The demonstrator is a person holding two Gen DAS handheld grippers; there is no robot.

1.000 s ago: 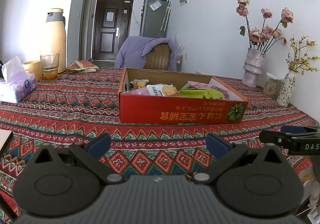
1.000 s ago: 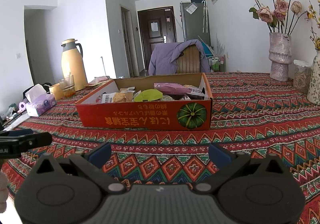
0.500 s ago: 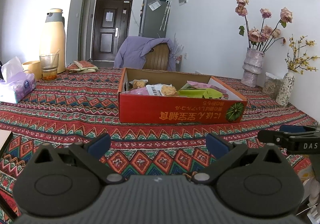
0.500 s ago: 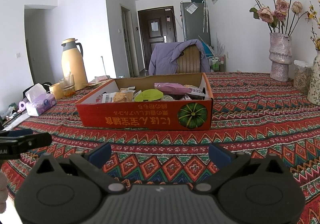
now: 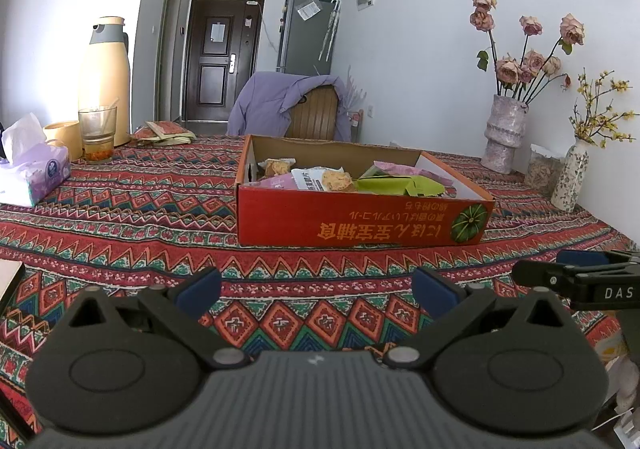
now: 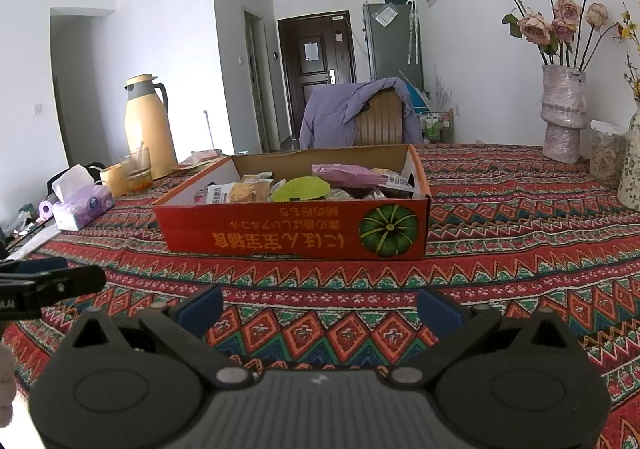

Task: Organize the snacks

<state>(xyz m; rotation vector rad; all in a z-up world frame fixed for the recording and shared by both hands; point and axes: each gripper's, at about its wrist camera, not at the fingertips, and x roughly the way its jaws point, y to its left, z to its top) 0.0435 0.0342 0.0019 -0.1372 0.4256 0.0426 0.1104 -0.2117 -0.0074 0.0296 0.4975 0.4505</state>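
Left gripper and right gripper spread wide, holding nothing, near the table's front edge. Snack packets inside red box, mid-table.

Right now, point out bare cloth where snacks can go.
Free: the tablecloth between both open grippers and the red box; also between box and tissue pack. Crowded: the back-left corner by the thermos and the vases.

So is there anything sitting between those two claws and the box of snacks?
Nothing visible. Only bare patterned tablecloth lies between the open left gripper, the open right gripper and the red box. The tissue pack, glass and vases stand off to the sides.
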